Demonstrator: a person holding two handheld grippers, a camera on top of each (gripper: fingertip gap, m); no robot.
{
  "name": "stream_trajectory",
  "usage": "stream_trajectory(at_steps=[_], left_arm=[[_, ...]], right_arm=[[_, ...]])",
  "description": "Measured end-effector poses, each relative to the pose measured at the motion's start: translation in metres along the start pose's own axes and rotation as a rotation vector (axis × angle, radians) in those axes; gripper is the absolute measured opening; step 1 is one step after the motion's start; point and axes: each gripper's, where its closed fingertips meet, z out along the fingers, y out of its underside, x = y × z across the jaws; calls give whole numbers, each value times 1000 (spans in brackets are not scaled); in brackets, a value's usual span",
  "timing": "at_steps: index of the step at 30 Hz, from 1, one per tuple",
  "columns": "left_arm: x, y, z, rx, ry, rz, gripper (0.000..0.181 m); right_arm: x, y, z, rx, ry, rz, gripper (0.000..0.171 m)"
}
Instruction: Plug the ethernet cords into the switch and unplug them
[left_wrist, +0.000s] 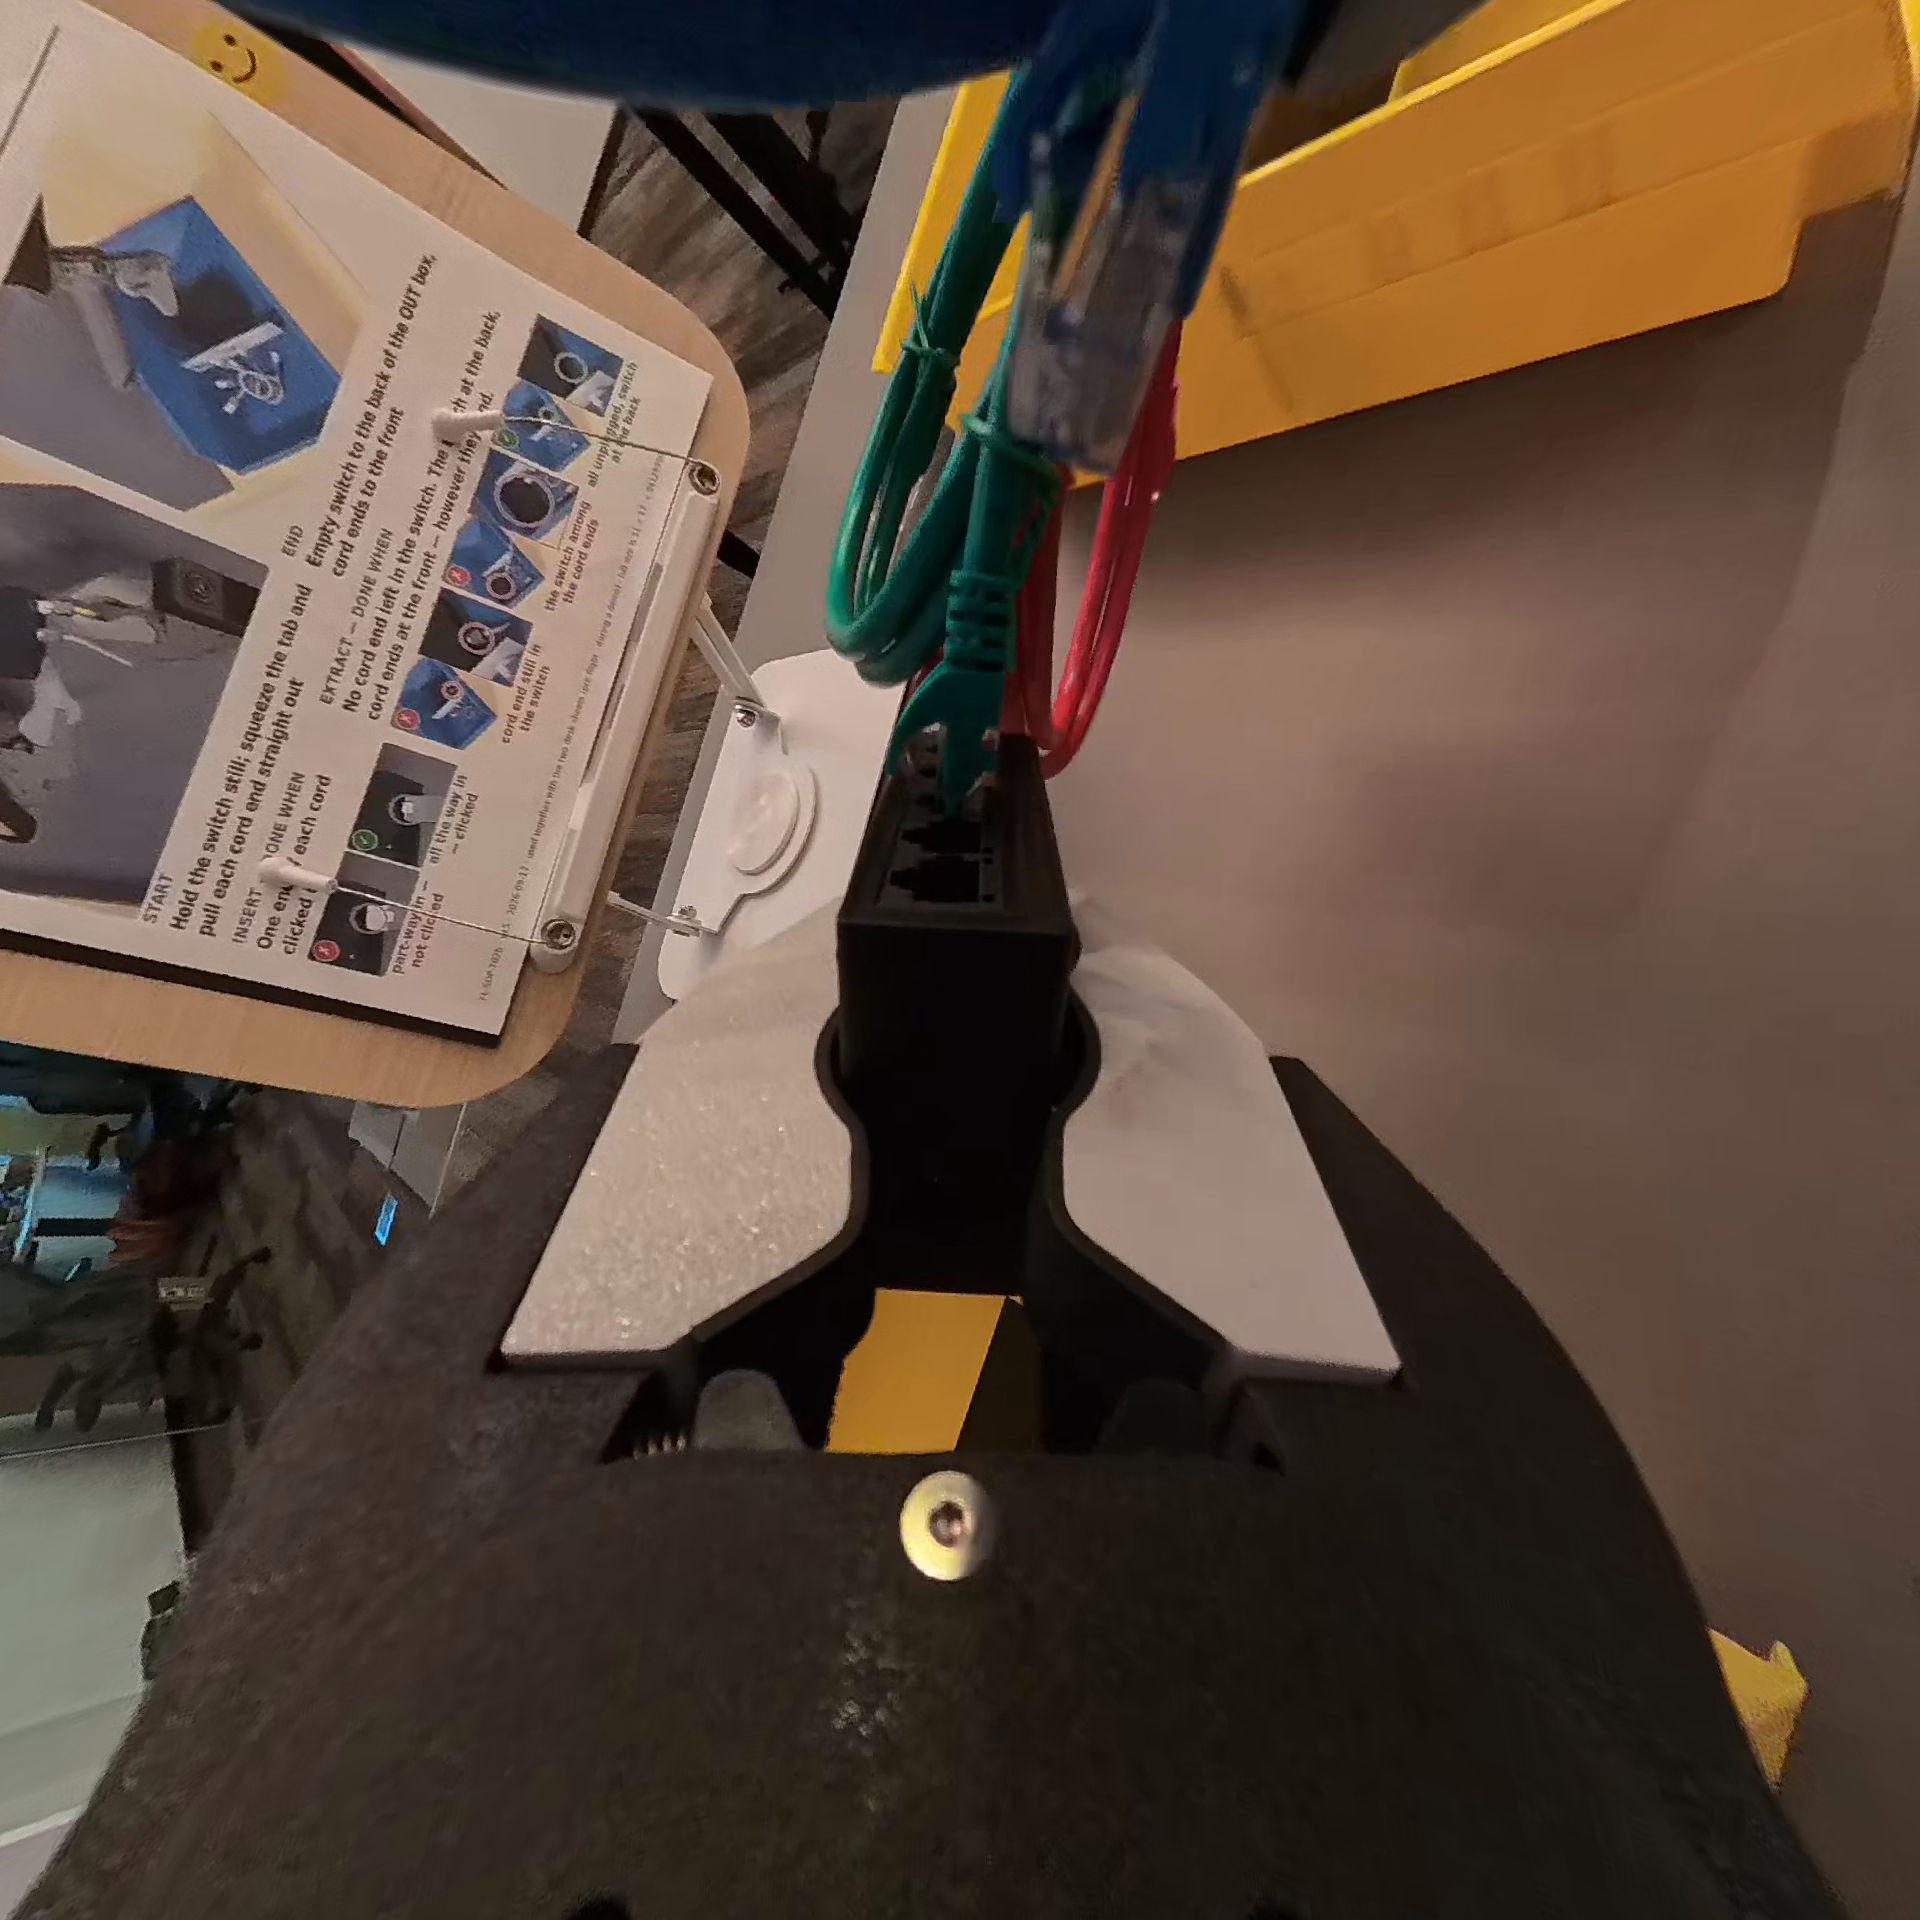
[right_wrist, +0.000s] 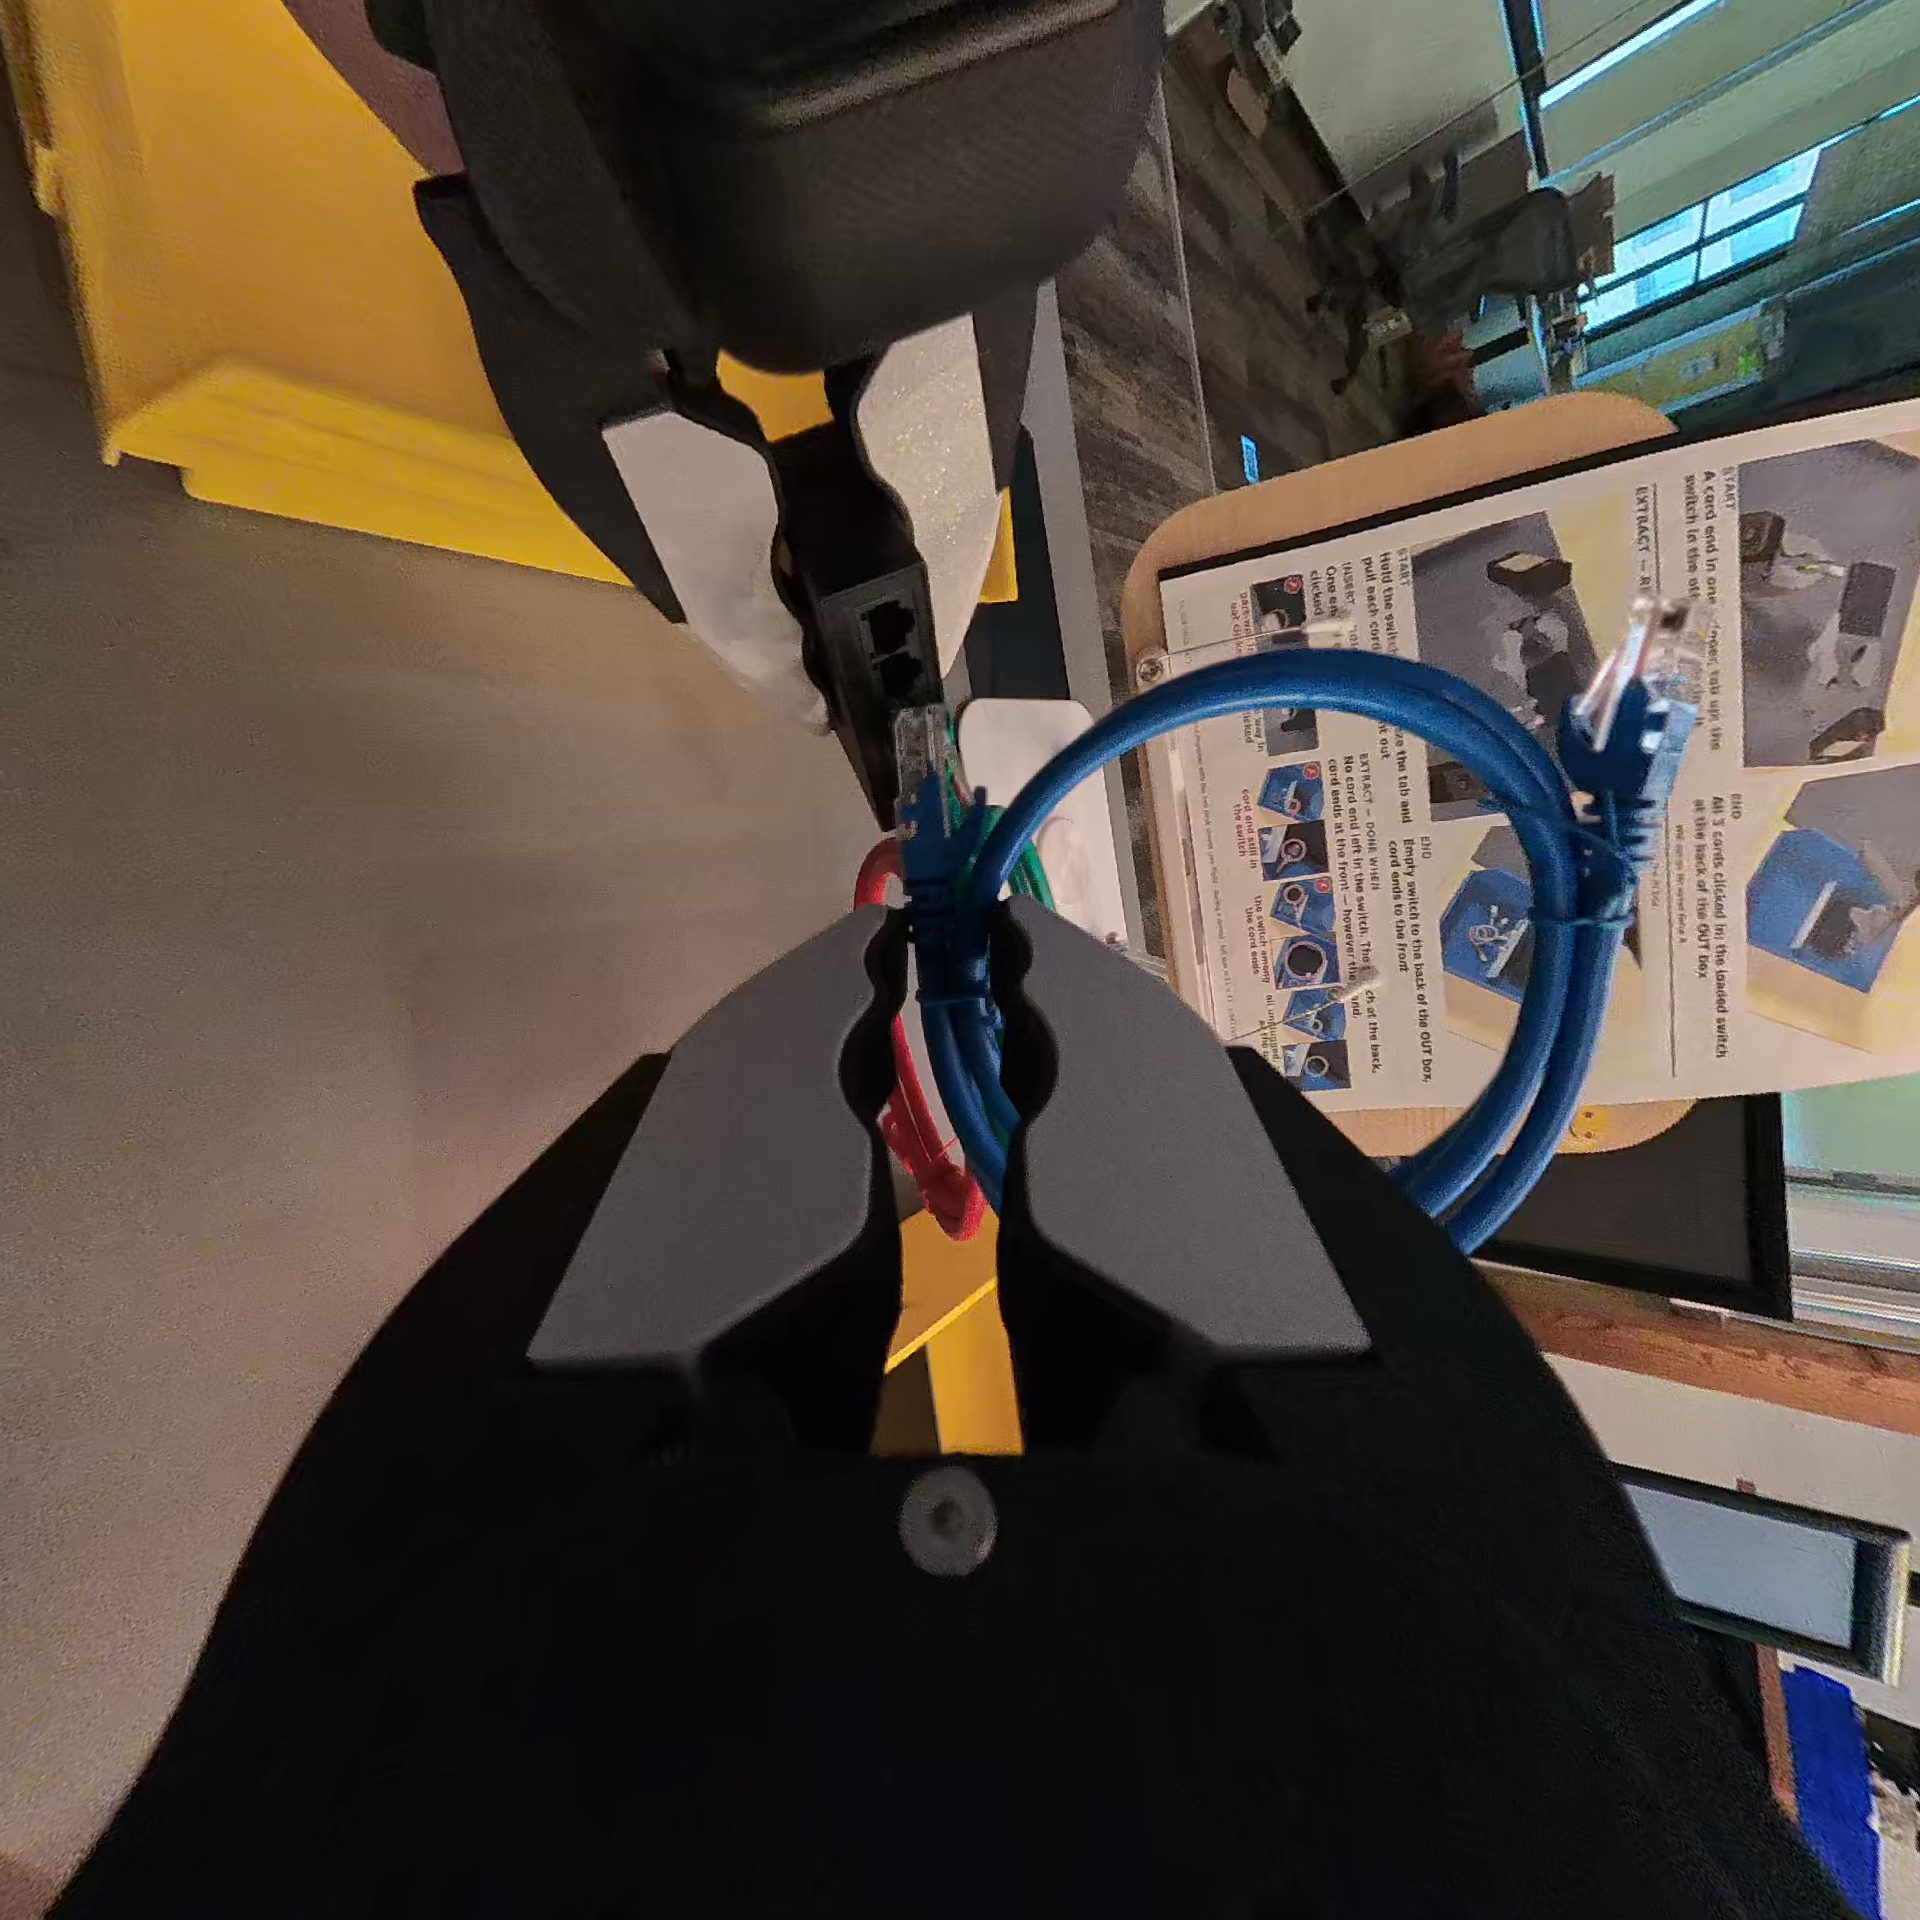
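Left gripper (left_wrist: 961, 1049) clamps switch (left_wrist: 956, 935) (green, red seated), right gripper (right_wrist: 945, 997) pinching blue cord (right_wrist: 940, 914); next: align plug with 1 free port.

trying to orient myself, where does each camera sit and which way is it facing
Left wrist view: on the left gripper, looking along its fingers, shut on the black switch; green cord and red cord beyond.
Right wrist view: on the right gripper, looking along grey fingers shut on the blue cord, towards the switch.
Shared: switch, cords, yellow bin, instruction sheet; each faces the other gripper.
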Motion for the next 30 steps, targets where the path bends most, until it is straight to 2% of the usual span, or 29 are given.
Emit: stream_trajectory(at_steps=[9, 20, 30], left_arm=[[-3, 5, 2, -27, -18, 4, 30], [-24, 17, -4, -73, -126, 3, 30], [-39, 23, -13, -63, -179, -24, 30]], right_arm=[[2, 6, 13, -30, -2, 1, 17], [-1, 0, -1, 56, 35, 36, 17], [-37, 40, -7, 61, 173, 48, 17]])
